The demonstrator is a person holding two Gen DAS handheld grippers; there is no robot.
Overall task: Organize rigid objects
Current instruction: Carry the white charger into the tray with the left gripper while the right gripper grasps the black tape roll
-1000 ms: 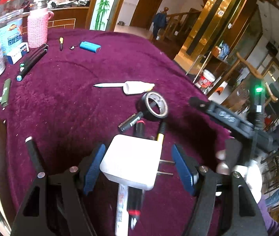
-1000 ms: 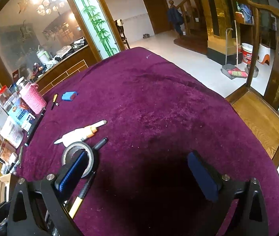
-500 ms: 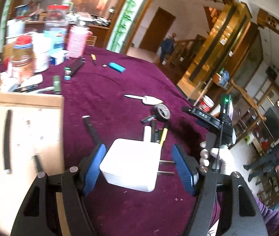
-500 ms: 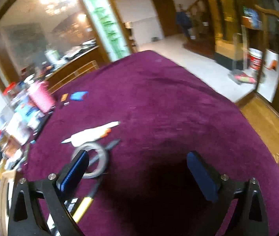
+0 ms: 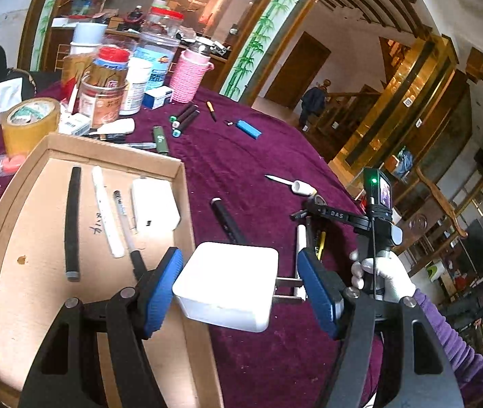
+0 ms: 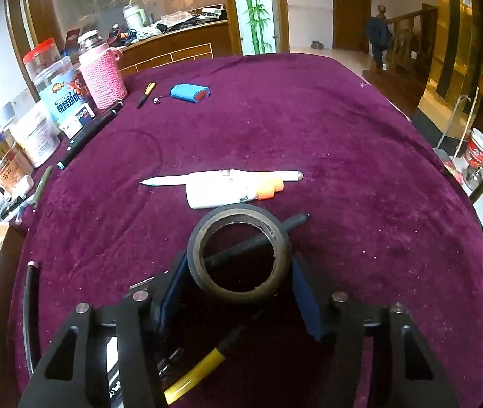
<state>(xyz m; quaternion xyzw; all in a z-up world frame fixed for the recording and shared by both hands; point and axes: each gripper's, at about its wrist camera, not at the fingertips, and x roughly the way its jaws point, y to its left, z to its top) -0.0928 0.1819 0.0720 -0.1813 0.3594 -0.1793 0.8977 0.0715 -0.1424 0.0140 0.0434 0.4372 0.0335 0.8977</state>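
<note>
My left gripper (image 5: 241, 289) is shut on a white plug charger (image 5: 228, 285), pads on its left side and its prongs, holding it above the right edge of a cardboard tray (image 5: 13, 302). The tray holds a black stick (image 5: 71, 221), pens and a white box (image 5: 154, 204). My right gripper (image 6: 238, 292) has its blue pads on both sides of a black tape roll (image 6: 239, 255), which lies over a dark pen (image 6: 258, 241). The right gripper also shows in the left wrist view (image 5: 313, 209), held by a gloved hand.
On the purple cloth lie a white glue bottle (image 6: 231, 192) and pen (image 6: 173, 180), a blue lighter (image 6: 190, 92), markers (image 6: 88, 136) and a yellow-handled tool (image 6: 194, 374). Jars, a pink-sleeved bottle (image 6: 103, 76) and a brown tape roll (image 5: 30, 125) stand along the left.
My left gripper has lifted the charger and carried it left to the tray's edge. My right gripper has moved left and closed around the black tape roll.
</note>
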